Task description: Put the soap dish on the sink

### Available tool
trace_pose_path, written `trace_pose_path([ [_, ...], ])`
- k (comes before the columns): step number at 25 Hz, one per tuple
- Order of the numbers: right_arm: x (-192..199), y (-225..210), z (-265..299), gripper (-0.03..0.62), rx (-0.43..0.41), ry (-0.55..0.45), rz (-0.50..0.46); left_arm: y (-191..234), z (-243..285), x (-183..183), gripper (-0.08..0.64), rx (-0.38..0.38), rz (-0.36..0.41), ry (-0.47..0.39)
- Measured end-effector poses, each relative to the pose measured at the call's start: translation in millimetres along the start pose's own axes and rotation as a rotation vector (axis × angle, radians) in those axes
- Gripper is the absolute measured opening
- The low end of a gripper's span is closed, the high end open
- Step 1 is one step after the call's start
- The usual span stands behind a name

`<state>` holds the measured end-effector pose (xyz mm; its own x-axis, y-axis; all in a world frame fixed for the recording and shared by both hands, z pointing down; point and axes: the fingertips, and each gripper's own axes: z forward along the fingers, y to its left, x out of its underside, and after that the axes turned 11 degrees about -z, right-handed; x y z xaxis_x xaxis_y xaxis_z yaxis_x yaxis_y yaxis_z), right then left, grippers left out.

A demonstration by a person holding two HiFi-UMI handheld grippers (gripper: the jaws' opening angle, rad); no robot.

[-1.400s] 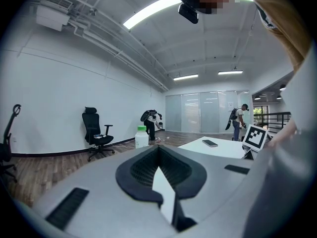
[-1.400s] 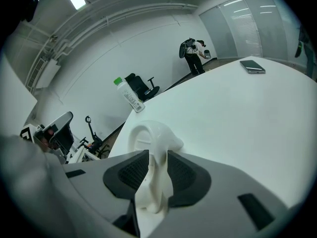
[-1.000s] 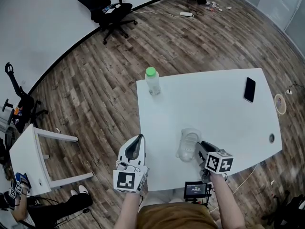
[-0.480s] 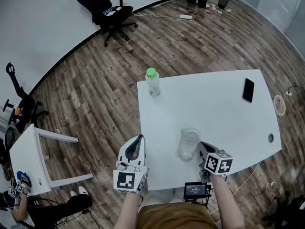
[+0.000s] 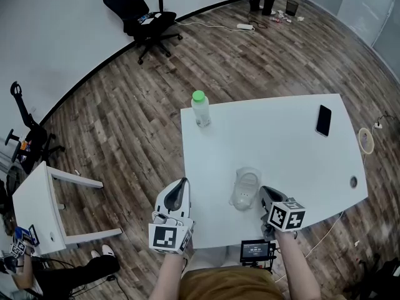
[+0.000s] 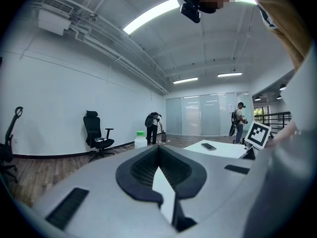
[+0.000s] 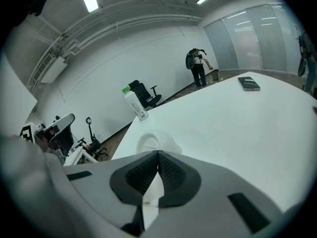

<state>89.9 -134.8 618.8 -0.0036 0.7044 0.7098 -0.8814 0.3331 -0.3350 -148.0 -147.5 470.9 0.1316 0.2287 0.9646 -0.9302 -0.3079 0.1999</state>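
Note:
A pale, see-through soap dish (image 5: 245, 188) lies on the white table (image 5: 281, 136) near its front edge. My right gripper (image 5: 262, 194) is at the dish's right near edge with its jaws together. In the right gripper view the soap dish (image 7: 157, 139) runs in just behind the meeting tips of the right gripper (image 7: 158, 153), so its rim looks pinched. My left gripper (image 5: 181, 183) hangs off the table's left front corner, apart from the dish. In its own view the left gripper (image 6: 158, 148) is shut and holds nothing. No sink shows in any view.
A green-capped bottle (image 5: 200, 108) stands at the table's far left corner. A black phone (image 5: 323, 120) lies at the far right. A small screen device (image 5: 256, 250) hangs at the front edge. A low white table (image 5: 37, 211) stands to the left, an office chair (image 5: 140, 11) far behind.
The right gripper's jaws have come together at the dish's edge. Both hands have stayed where they were. The dish has barely shifted.

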Motion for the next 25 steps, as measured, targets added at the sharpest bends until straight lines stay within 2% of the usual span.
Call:
trace_pose_path([
  [7, -9, 2, -19, 0.009, 0.024, -0.053, -0.077, -9, -5, -5, 0.008, 0.004, 0.006, -0.023],
  [16, -32, 9, -35, 0.009, 0.029, -0.135, -0.09, -20, -7, -11, 0.007, 0.015, 0.009, -0.034],
  [25, -75, 22, -64, 0.009, 0.056, -0.288, -0.181, -25, -8, -30, 0.008, 0.018, 0.026, -0.072],
])
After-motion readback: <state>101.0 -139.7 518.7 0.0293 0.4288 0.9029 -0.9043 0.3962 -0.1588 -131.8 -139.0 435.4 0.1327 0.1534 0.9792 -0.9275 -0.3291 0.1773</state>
